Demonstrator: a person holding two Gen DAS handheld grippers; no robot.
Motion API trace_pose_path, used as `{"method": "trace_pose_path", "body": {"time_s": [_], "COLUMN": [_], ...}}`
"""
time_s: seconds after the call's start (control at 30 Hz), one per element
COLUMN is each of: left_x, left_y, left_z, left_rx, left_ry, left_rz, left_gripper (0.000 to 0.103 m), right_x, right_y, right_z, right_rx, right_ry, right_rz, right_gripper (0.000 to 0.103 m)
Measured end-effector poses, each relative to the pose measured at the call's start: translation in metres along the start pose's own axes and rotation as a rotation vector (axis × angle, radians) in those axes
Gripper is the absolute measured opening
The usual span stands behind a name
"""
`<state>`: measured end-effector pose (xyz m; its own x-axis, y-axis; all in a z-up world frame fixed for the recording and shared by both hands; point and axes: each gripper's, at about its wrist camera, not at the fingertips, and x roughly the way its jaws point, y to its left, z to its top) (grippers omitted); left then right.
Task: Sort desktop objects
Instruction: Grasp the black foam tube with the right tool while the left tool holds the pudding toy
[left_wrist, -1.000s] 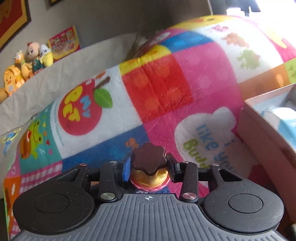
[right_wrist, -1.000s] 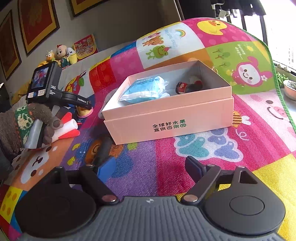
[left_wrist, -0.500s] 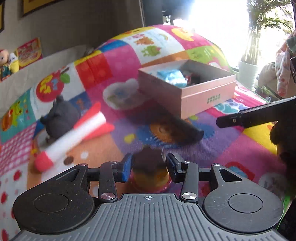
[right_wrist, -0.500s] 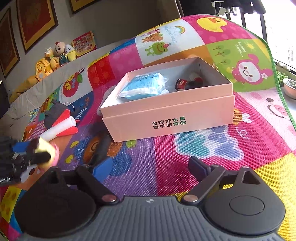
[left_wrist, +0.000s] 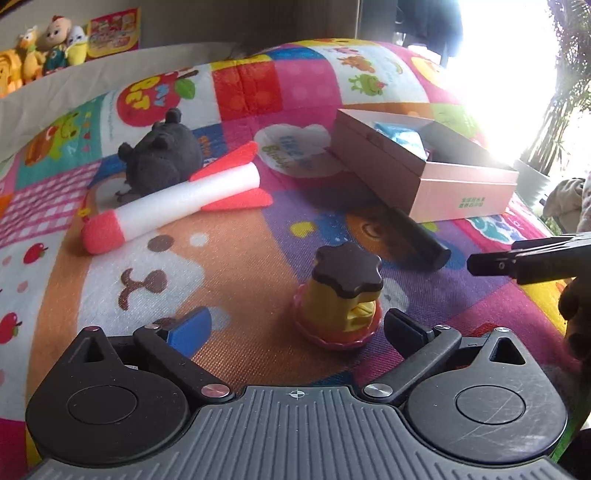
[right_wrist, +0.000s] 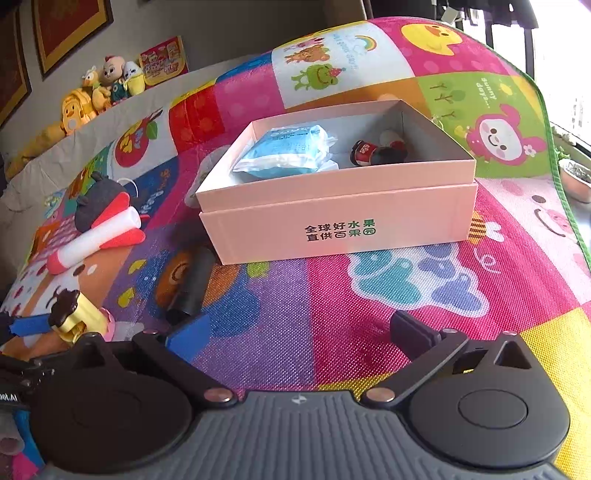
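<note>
Now my left tool (left_wrist: 295, 325) is opening, the pudding toy (left_wrist: 341, 299) standing free between its fingers on the mat (left_wrist: 236, 266); my right tool (right_wrist: 299, 332) is opening, empty. Pulling back crooked could clip and topple the toy, well short of the pink box (right_wrist: 340, 221).

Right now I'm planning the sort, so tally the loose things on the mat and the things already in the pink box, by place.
On the mat: 4, pudding toy, foam rocket, dark plush, black cylinder.
In the pink box: 2 clearly visible, blue packet, small red-and-black figure.
Total: 6.
</note>
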<state>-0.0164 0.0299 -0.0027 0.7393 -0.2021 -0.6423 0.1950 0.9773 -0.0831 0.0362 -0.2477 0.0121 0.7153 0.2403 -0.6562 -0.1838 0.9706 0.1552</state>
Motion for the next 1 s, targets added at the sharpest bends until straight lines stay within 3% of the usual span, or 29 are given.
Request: {"method": "trace_pose_path", "body": {"time_s": [0.07, 0.17, 0.27, 0.37, 0.43, 0.53, 0.57, 0.73, 0.8, 0.83, 0.87, 0.9, 1.0], "left_x": [-0.001, -0.001, -0.001, -0.001, -0.001, -0.001, -0.001, -0.001, -0.001, -0.001, -0.001, -0.001, -0.001], "left_y": [0.0, -0.001, -0.001, 0.0, 0.001, 0.001, 0.001, 0.001, 0.001, 0.001, 0.001, 0.001, 0.001], "left_z": [-0.001, -0.002, -0.002, -0.002, -0.002, -0.002, -0.002, -0.002, -0.002, -0.002, -0.002, -0.002, -0.002], "left_rx": [0.001, 0.004, 0.004, -0.003, -0.01, -0.014, -0.014, -0.014, -0.012, -0.011, -0.01, -0.01, -0.01], "left_ry": [-0.004, -0.003, -0.003, -0.006, -0.008, -0.009, -0.008, -0.008, -0.008, -0.008, -0.007, -0.006, -0.007], "left_rz": [-0.007, -0.007, -0.008, -0.011, -0.015, -0.016, -0.016, -0.017, -0.015, -0.015, -0.014, -0.013, -0.014], "left_gripper": [0.103, 0.103, 0.103, 0.103, 0.103, 0.103, 0.103, 0.103, 0.103, 0.103, 0.103, 0.103, 0.103], "right_x": [0.003, -0.007, -0.008, 0.003, 0.006, 0.003, 0.0, -0.007, -0.011, -0.014, -0.017, -0.018, -0.01], "right_y": [0.013, 0.035, 0.063, 0.069, 0.065, 0.052, 0.047, 0.031, 0.037, 0.041, 0.045, 0.051, 0.066], "right_z": [0.004, 0.002, 0.001, 0.005, 0.006, 0.005, 0.005, 0.002, -0.001, -0.001, 0.0, 0.003, 0.014], "right_rx": [-0.08, -0.134, -0.242, -0.265, -0.276, -0.276, -0.263, -0.177, -0.176, -0.177, -0.179, -0.187, -0.212], "right_ry": [0.046, -0.008, -0.053, 0.008, 0.006, -0.073, -0.088, -0.075, -0.089, -0.099, -0.11, -0.114, -0.105], "right_rz": [-0.025, 0.058, 0.031, 0.026, -0.063, -0.276, -0.294, -0.237, -0.176, -0.143, -0.111, -0.071, -0.003], "right_gripper": [0.103, 0.103, 0.085, 0.072, 0.068, 0.069, 0.07, 0.072, 0.07, 0.065, 0.051, 0.043, 0.043]}}
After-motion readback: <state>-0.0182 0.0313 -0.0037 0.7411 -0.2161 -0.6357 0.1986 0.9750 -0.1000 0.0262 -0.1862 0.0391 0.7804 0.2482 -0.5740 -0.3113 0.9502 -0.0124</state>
